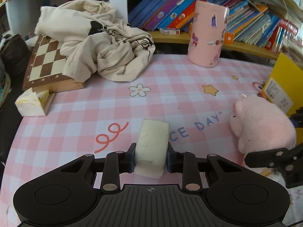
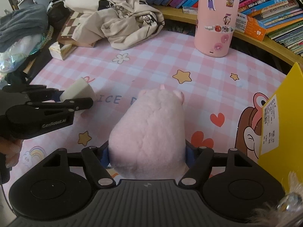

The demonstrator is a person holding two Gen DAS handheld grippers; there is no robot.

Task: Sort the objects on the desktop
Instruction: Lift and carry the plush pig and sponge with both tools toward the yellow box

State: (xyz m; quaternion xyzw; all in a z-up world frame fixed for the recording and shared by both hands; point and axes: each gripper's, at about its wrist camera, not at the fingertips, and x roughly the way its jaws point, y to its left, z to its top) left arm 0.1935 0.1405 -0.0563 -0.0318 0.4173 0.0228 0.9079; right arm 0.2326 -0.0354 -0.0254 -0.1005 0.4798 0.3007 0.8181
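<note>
A counter (image 1: 79,113) under a pink checked cloth fills both views. Your left gripper (image 1: 151,156) pinches a cream foam block (image 1: 152,141) at lower centre between its fingers. Your right gripper (image 2: 146,154) squeezes a pink plush toy (image 2: 149,132) at centre. A pink canister (image 1: 207,34) stands at upper right, before shelved books (image 1: 246,15).

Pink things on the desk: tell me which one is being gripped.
The pink plush toy, shut between the right gripper's fingers. The pink cylinder with stickers stands free near the bookshelf, untouched.

cream foam block (image 1: 152,147), pink plush pig (image 2: 149,132)
</note>
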